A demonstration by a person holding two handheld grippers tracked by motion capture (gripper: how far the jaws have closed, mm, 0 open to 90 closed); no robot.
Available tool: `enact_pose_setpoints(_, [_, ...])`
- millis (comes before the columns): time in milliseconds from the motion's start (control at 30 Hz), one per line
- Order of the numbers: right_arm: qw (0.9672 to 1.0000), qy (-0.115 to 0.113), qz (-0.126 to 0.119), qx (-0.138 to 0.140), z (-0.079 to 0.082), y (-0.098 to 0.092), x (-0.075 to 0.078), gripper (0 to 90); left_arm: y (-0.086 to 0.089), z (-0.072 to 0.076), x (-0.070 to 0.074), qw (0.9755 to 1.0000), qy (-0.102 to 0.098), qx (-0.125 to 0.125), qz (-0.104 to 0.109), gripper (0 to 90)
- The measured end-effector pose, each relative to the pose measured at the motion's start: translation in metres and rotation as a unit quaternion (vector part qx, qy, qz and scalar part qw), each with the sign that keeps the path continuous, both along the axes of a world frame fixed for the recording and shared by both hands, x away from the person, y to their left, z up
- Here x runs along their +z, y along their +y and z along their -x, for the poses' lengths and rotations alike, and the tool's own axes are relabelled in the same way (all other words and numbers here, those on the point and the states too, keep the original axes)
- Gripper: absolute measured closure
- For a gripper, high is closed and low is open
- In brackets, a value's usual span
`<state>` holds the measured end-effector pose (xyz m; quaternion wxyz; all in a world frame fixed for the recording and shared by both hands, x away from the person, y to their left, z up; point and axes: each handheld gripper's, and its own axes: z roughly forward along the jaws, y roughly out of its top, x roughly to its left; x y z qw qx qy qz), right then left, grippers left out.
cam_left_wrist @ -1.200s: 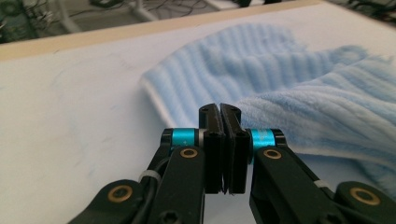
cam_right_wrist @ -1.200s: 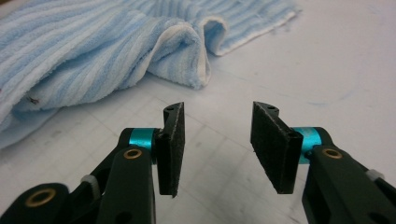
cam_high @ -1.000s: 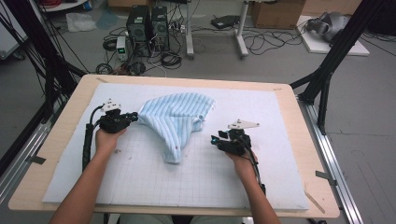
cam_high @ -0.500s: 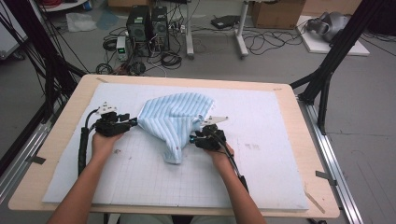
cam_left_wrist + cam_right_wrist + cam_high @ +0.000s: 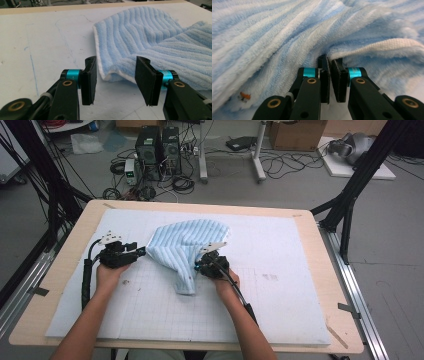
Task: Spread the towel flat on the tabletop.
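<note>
A light blue striped towel (image 5: 185, 251) lies rumpled on the white gridded mat (image 5: 280, 300) that covers the wooden tabletop (image 5: 70, 270), a little left of the middle, with one narrow end trailing toward the near edge.

The left tool (image 5: 134, 254) sits at the towel's left edge, held low over the mat by the person's left hand (image 5: 107, 272). In the left gripper view its jaws stand partly apart, about half wide, with the towel's white-hemmed corner (image 5: 112, 75) lying between them; the pads do not press on the cloth.

The right tool (image 5: 200, 266) is at the towel's right side, beside the trailing end, carried by the right hand (image 5: 225, 280). Its jaws have just been closing. In the right gripper view they are nearly together, only a thin slit left, and a fold of the towel with its white hem (image 5: 372, 48) is pinched at their tips.

On the floor beyond the far edge of the tabletop stand computer towers (image 5: 157, 145) amid loose cables (image 5: 285, 165).
</note>
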<state>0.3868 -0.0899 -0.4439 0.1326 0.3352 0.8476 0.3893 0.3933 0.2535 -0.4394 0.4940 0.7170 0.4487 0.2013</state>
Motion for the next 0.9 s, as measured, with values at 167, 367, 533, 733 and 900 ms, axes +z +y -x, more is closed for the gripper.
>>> enact_pose_setpoints(167, [0.9997, -0.019, -0.013, -0.012, 0.011, -0.029, 0.020, 85.7, -0.005, 0.002, 0.002, 1.0000, -0.005, -0.007, -0.002, 52.8])
enact_pose_setpoints(367, [0.9955, -0.058, 0.035, -0.067, 0.025, -0.075, 0.039, 85.6, -0.011, 0.002, 0.001, 0.9997, -0.006, -0.019, -0.011, 53.4])
enact_pose_setpoints(533, [0.9799, -0.096, 0.111, -0.135, 0.032, -0.101, 0.040, 85.6, -0.014, 0.003, 0.001, 0.9996, -0.004, -0.024, -0.009, 53.5])
enact_pose_setpoints(733, [0.9845, -0.068, 0.077, -0.142, 0.029, -0.112, 0.027, 69.9, -0.030, 0.011, 0.004, 0.9981, -0.005, -0.061, -0.006, 53.3])
enact_pose_setpoints(900, [0.9837, -0.074, 0.029, -0.161, 0.036, -0.130, 0.028, 58.8, -0.058, 0.021, 0.007, 0.9908, -0.012, -0.135, 0.000, 53.0])
